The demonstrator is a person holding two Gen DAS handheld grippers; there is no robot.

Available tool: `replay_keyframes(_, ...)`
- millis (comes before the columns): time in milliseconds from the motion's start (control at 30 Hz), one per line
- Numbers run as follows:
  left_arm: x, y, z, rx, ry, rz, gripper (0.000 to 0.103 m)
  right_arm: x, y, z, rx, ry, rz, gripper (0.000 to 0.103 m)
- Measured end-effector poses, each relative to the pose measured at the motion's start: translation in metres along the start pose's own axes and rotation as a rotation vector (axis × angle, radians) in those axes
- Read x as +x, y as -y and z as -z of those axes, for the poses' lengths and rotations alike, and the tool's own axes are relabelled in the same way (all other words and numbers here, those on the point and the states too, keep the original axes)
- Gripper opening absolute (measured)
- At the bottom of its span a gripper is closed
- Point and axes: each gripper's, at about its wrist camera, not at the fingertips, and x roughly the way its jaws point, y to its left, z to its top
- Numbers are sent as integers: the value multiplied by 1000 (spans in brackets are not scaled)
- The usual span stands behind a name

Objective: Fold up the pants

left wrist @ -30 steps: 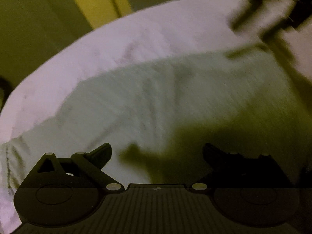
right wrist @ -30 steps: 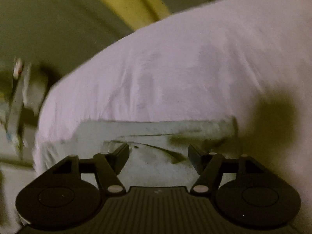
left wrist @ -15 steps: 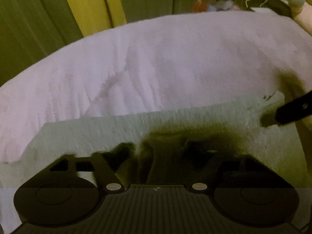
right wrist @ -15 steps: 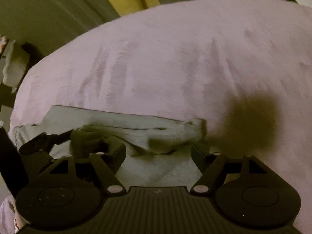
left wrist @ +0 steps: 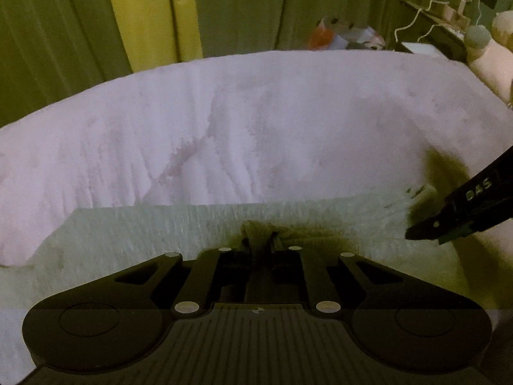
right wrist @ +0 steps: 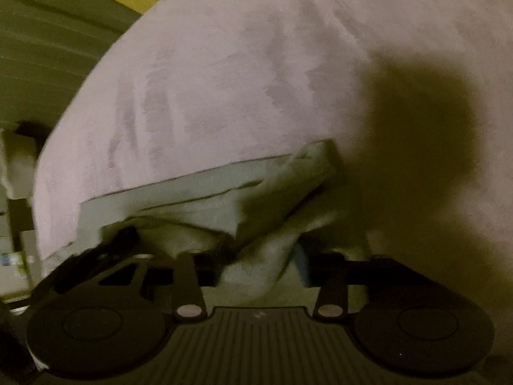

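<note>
Both grippers point steeply down at pale pants (left wrist: 166,234) spread on a bed's lavender sheet (left wrist: 256,134). Starting at the left, the left gripper (left wrist: 260,243) has its jaws drawn together, having just been closing, and a small dark pucker of the pants' cloth rises between the tips, pinched there. Around that pinch the pants lie flat as a broad pale band across the near part of the bed, their far edge running straight from left to right against the sheet. Further right in the left wrist view, the right gripper (left wrist: 426,232) comes in from the edge as a black bar with white letters, its tip down on the pants' right end beside a dark shadow. Its own camera shows the right gripper (right wrist: 256,266) with jaws narrowed, also having just been closing, and a thick bunch of the pants (right wrist: 224,202) gathered between the fingers, the pads pressing on it. From that grip a fold of cloth rises up and to the right to a raised corner, while flatter layers stretch away to the left. Green and yellow curtains (left wrist: 154,16) hang behind the bed, with clutter on a shelf (left wrist: 442,12) at the far right.
</note>
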Motion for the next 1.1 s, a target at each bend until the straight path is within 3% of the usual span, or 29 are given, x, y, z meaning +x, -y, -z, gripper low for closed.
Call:
replay_keyframes(167, -25, -13, -2, -28, 71, 6, 13, -13, -15, 12, -96, 123, 39, 15)
replay_keyframes(267, -27, -18, -5, -35, 131, -32, 13, -17, -23, 18, -129, 183, 46, 15)
replay_keyframes(300, -21, -19, -6, -37, 121, -55, 13, -17, -27, 19, -158, 217, 54, 15)
replay_keyframes(400, 19, -29, -1, -71, -49, -85, 16, -4, -33, 20, -215, 247, 65, 19)
replay_keyframes(500, 18, -37, 4, -106, -60, -74, 22, -20, -25, 16, -142, 238, -24, 34)
replay_keyframes(567, 12, -39, 2, -131, -68, -74, 24, -44, -16, 17, -136, 308, -42, 39)
replay_keyframes(633, 10, -36, -1, -130, -82, -86, 39, -60, -15, 20, -144, 326, -23, 41)
replay_keyframes(700, 12, -31, -2, -121, -96, -111, 50, -53, -16, 20, -166, 230, -110, 41)
replay_keyframes(733, 12, -26, 0, -97, -98, -152, 65, -41, -17, 21, -166, 162, -118, 41)
replay_keyframes(800, 7, -17, 7, -30, -79, -253, 85, -12, -20, 19, -213, 105, -66, 35)
replay_keyframes(867, 0, -14, 17, 18, -62, -289, 86, 6, -15, 11, -249, 151, 29, 25)
replay_keyframes(967, -11, -20, 30, -7, -88, -247, 88, -6, -6, 8, -157, 177, -35, 26)
replay_keyframes(1033, -22, -27, 39, -43, -92, -211, 88, -32, -13, 20, -226, 308, 38, 42)
replay_keyframes(1067, -26, -29, 44, -56, -92, -203, 88, -42, -16, 27, -254, 353, 74, 60)
replay_keyframes(1100, -29, -32, 48, -65, -97, -203, 86, -48, -19, 31, -274, 372, 86, 63)
